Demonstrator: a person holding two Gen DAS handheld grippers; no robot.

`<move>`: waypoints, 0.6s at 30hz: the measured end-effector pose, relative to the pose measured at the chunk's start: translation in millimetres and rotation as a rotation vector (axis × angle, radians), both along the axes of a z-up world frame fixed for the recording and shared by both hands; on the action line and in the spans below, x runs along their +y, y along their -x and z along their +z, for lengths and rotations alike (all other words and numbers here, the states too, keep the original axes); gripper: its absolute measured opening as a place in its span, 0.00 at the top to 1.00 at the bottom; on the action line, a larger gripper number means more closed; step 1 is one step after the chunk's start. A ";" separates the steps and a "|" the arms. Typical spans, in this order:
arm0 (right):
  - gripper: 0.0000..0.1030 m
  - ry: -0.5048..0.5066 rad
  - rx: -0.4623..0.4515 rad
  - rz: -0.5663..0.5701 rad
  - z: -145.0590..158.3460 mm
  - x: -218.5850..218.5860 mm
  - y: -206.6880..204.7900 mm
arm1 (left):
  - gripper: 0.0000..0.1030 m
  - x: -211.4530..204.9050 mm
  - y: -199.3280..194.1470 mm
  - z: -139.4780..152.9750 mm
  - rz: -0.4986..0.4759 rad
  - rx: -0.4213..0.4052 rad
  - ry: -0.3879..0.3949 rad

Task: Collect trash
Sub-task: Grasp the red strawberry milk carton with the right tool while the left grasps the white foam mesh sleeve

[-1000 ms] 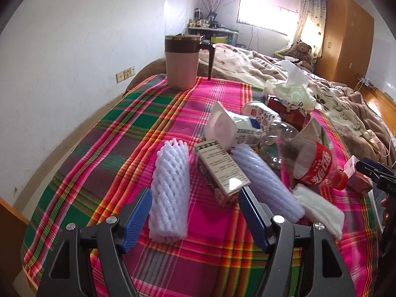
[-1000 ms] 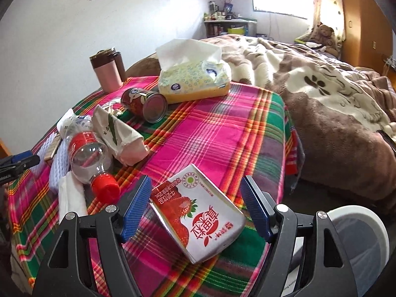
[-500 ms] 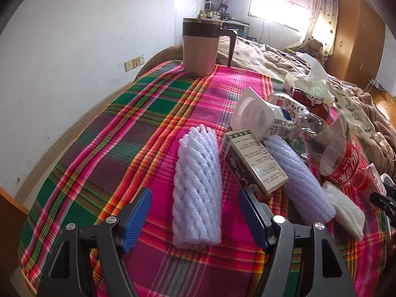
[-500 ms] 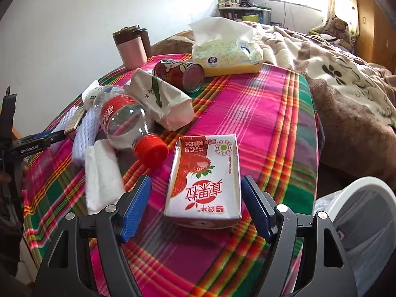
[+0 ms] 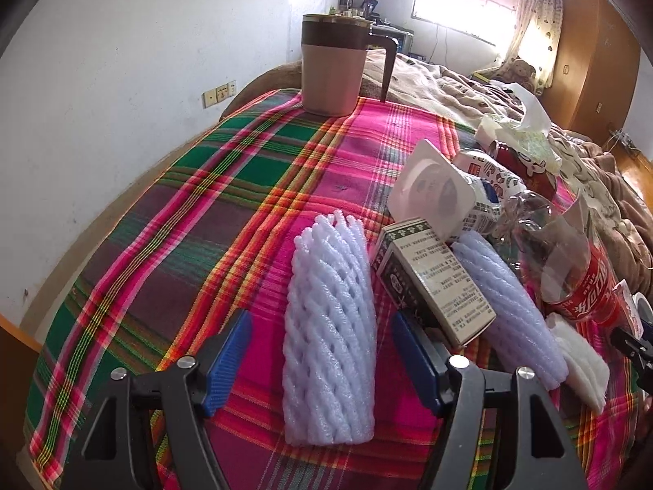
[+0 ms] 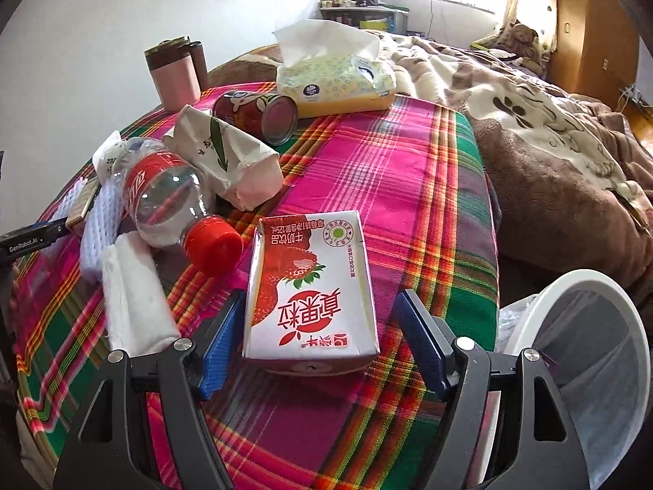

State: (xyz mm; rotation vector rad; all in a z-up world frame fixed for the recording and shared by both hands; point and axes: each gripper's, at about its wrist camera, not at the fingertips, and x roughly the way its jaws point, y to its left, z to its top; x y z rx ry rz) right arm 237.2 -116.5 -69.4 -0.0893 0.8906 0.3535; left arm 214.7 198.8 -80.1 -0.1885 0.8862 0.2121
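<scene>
My left gripper (image 5: 322, 361) is open, its blue pads on either side of a white foam net sleeve (image 5: 330, 326) lying on the plaid tablecloth (image 5: 196, 212). Beside it lie a small printed box (image 5: 432, 277), a second foam sleeve (image 5: 506, 298) and a clear bottle with a red label (image 5: 571, 269). My right gripper (image 6: 320, 345) is open around a red-and-white strawberry milk carton (image 6: 312, 286) lying flat. The bottle with its red cap (image 6: 171, 200), a folded white tissue (image 6: 132, 298), a crumpled paper wrapper (image 6: 228, 159) and a red can (image 6: 257, 116) lie to the left.
A white bin with a plastic liner (image 6: 579, 363) stands below the table's right edge. A pink lidded mug (image 5: 332, 67) stands at the far end of the table. A yellow tissue pack (image 6: 334, 77) sits at the back. A bed with brown blankets (image 6: 551, 130) lies beyond.
My left gripper has shifted left and closer, from the printed box to straddle the foam sleeve. My right gripper has closed in and squared up on the milk carton.
</scene>
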 end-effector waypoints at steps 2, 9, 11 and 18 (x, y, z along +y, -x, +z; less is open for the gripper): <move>0.27 0.002 0.004 -0.004 -1.0 -0.3 -0.4 | 0.40 -1.2 -1.2 1.0 -0.007 -0.005 0.003; 0.43 -0.004 -0.007 -0.026 0.8 -2.0 2.1 | 0.64 -4.8 -2.4 1.8 -0.015 -0.006 -0.003; 0.43 -0.013 -0.008 -0.026 1.3 -2.6 3.8 | 0.65 -6.8 -0.4 2.7 -0.022 -0.013 -0.009; 0.44 -0.043 -0.031 -0.039 8.2 -6.9 12.3 | 0.65 -15.5 14.6 11.7 -0.036 -0.050 -0.018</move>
